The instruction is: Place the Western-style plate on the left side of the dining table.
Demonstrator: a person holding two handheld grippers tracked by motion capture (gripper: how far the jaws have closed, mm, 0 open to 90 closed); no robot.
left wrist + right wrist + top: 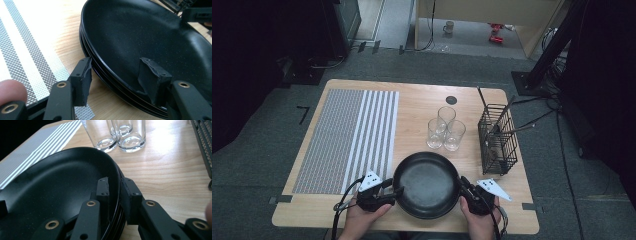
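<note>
At the near edge of the pale wooden bench (422,102), the right claw (115,192) is pinching the rim of the stacked round black plates (426,184), while the left claw (113,75) is straddling the opposite rim half-open.

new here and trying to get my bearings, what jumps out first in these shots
A stack of black plates sits at the near edge of the wooden table, with the left tongs and right tongs straddling its rim from either side. Behind it stand three clear glasses, with a black wire basket of utensils to their right. A grey striped placemat covers the table's left side.
</note>
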